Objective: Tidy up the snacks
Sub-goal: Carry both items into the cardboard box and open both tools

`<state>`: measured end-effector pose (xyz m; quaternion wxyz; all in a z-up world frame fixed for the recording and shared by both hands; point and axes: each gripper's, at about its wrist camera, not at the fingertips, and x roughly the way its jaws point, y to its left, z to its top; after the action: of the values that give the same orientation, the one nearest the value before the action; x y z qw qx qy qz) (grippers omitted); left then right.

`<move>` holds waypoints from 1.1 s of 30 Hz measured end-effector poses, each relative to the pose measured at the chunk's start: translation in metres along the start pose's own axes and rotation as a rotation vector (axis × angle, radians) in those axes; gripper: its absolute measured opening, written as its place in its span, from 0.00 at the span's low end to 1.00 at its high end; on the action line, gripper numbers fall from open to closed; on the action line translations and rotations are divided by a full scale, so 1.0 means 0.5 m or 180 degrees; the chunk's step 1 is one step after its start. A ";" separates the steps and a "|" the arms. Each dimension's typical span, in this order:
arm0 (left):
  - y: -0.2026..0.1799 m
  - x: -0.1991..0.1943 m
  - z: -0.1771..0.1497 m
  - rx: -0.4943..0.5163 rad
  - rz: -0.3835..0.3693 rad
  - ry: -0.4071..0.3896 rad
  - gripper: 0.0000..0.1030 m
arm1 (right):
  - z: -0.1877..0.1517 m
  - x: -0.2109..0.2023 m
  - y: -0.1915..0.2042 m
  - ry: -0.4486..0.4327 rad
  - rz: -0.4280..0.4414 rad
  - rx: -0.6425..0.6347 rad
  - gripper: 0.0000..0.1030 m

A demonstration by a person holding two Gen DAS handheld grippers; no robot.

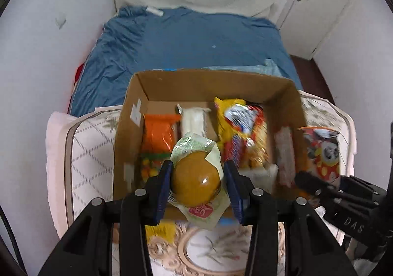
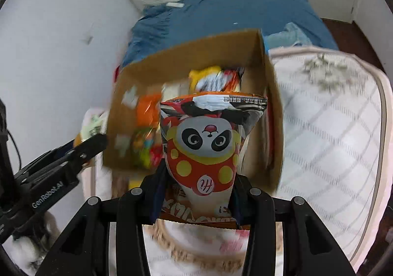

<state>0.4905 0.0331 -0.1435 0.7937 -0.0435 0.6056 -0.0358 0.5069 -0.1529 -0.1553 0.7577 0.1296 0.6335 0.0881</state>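
Here the bed (image 1: 186, 38), under a blue sheet, carries a quilted cushion (image 1: 86, 151) at its near edge; on the cushion sits a cardboard box (image 1: 208, 82) of snacks; the left gripper (image 1: 197, 185) has its jaws clenched on a wrapped bun (image 1: 194, 182) above the box; the right gripper (image 2: 196, 192) grasps a panda packet (image 2: 203, 143).

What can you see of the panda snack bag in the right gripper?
The panda snack bag is glossy orange-red film with yellow dots, a cartoon panda face and a crimped top seal. It stands upright, pinched at its lower part by the right gripper, in front of the cardboard box. Nothing else visibly touches it.
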 end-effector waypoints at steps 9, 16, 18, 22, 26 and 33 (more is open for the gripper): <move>0.076 0.191 0.151 -0.0060 0.0153 0.0482 0.39 | 0.128 0.136 -0.016 0.0202 -0.0367 0.0057 0.45; 0.103 0.276 0.184 -0.0032 0.0276 0.0657 0.40 | 0.165 0.192 -0.031 0.0291 -0.0496 0.0108 0.45; 0.109 0.295 0.186 -0.0039 0.0314 0.0737 0.40 | 0.174 0.208 -0.039 0.0345 -0.0512 0.0133 0.46; 0.118 0.313 0.185 -0.0089 0.0262 0.0763 0.44 | 0.185 0.238 -0.054 0.0422 -0.0616 0.0138 0.75; 0.115 0.306 0.184 -0.0077 0.0287 0.0699 0.83 | 0.186 0.239 -0.043 0.0412 -0.0649 0.0062 0.89; 0.107 0.265 0.175 -0.0073 0.0259 0.0537 0.85 | 0.182 0.217 -0.027 0.0375 -0.0626 0.0037 0.91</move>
<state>0.6100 0.0741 -0.2538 0.7402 -0.0247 0.6719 -0.0001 0.6158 -0.1412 -0.2462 0.7233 0.0658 0.6872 0.0172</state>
